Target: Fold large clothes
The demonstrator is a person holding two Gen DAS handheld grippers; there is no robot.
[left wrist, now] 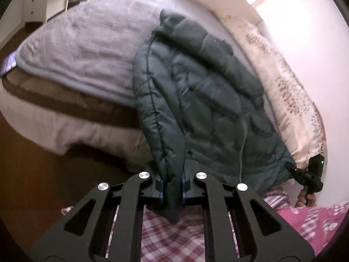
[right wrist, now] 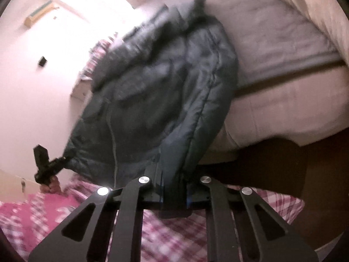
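A dark green quilted puffer jacket (left wrist: 202,100) lies over the near end of a bed, its hem hanging towards me. It also shows in the right wrist view (right wrist: 157,83). My left gripper (left wrist: 172,187) is shut on one corner of the jacket's hem. My right gripper (right wrist: 174,194) is shut on the other corner of the hem. Each gripper shows in the other's view, clamped on the jacket: the right one (left wrist: 293,170) and the left one (right wrist: 62,161).
The bed carries a grey blanket (left wrist: 87,50) over a brown layer and a pale quilt (left wrist: 72,128). A patterned pillow (left wrist: 290,91) lies along the pink wall. Pink plaid clothing (left wrist: 172,235) is below the grippers. White drawers (left wrist: 37,2) stand at the far left.
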